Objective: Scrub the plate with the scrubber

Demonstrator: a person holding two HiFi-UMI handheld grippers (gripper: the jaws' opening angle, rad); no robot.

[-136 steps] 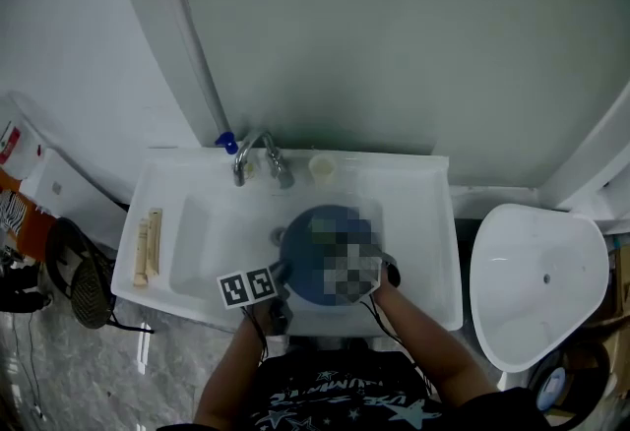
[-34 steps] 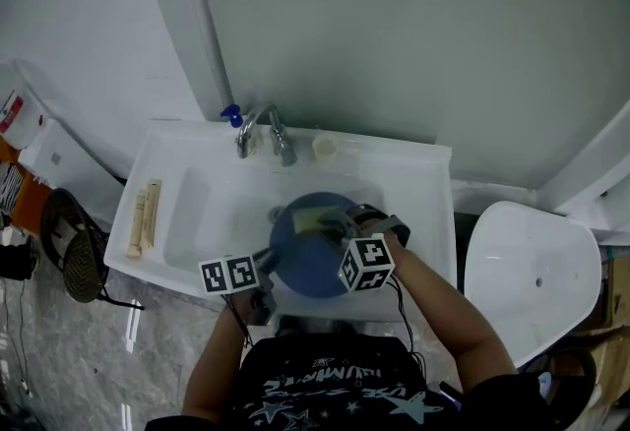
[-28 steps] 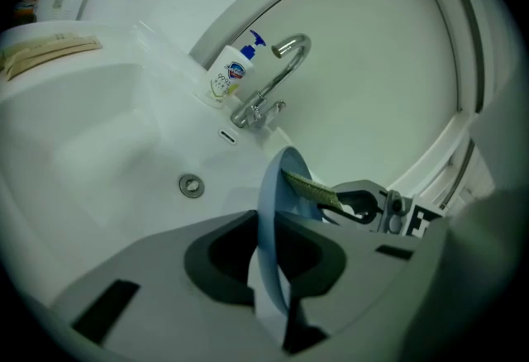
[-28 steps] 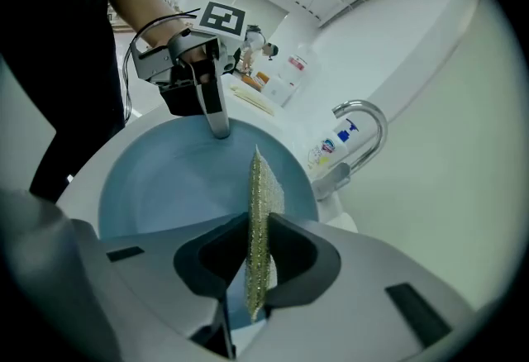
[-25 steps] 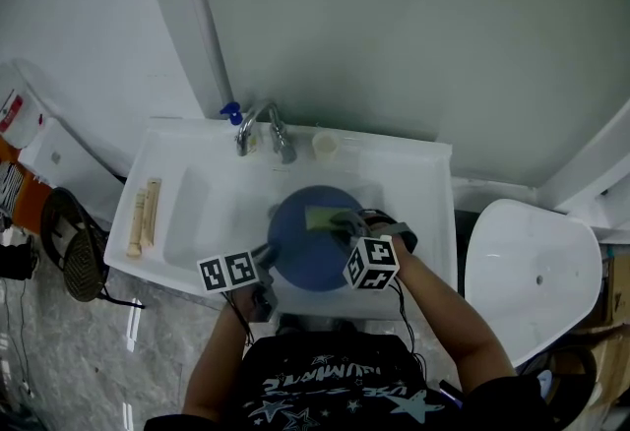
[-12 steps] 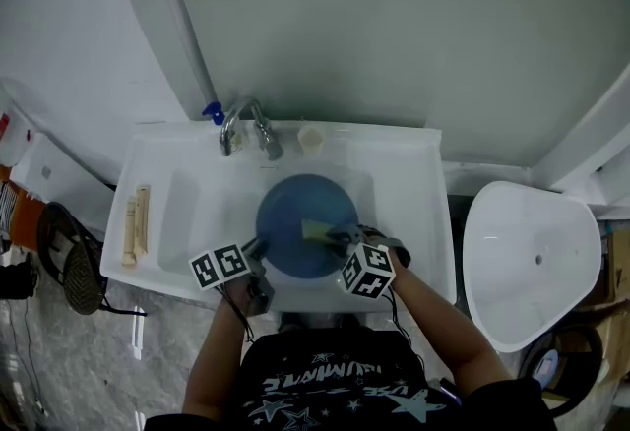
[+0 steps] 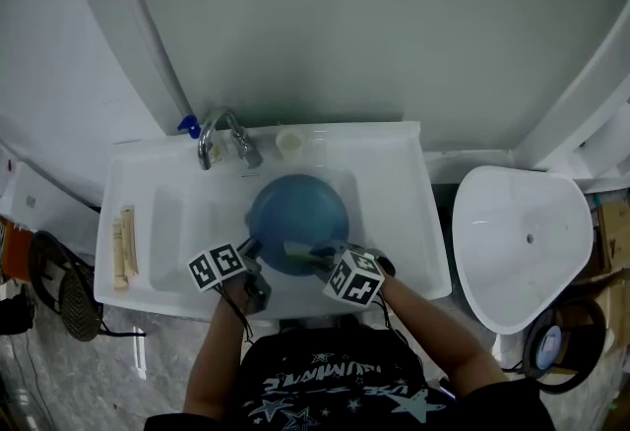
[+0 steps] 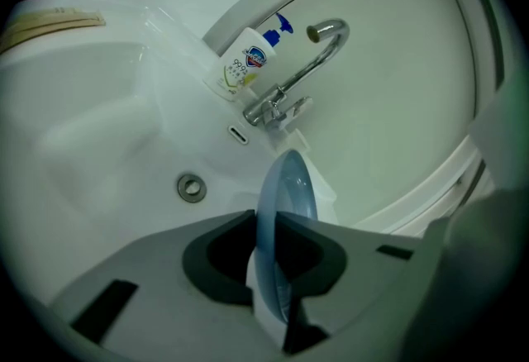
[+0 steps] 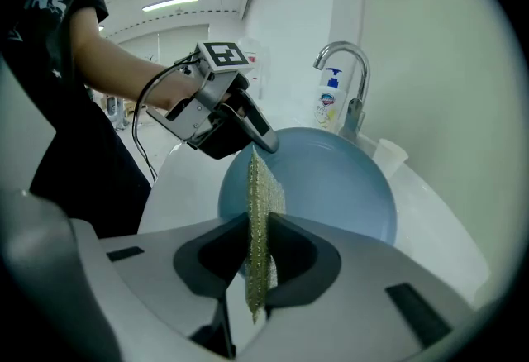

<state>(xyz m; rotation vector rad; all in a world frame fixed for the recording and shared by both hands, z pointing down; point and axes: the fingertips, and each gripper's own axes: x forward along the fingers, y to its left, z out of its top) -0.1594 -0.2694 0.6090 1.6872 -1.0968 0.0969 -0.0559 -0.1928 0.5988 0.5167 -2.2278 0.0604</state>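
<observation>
Right fingers (image 9: 307, 259), clamped on scrubber (image 9: 259, 187), had swept it across plate (image 9: 335, 178) toward left fingers (image 8: 221, 263), which pinched the rim, easing slightly; scrubbing under way.

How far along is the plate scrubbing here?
Done: the left claw grips the rim of the round blue plate over the white sink, its jaws just eased slightly wider. In hand: the right claw pinches the yellow-green mesh scrubber at the plate's near edge. Left: cleanliness can't be judged.

left claw (image 8: 266, 228), right claw (image 9: 258, 228): both clamped
</observation>
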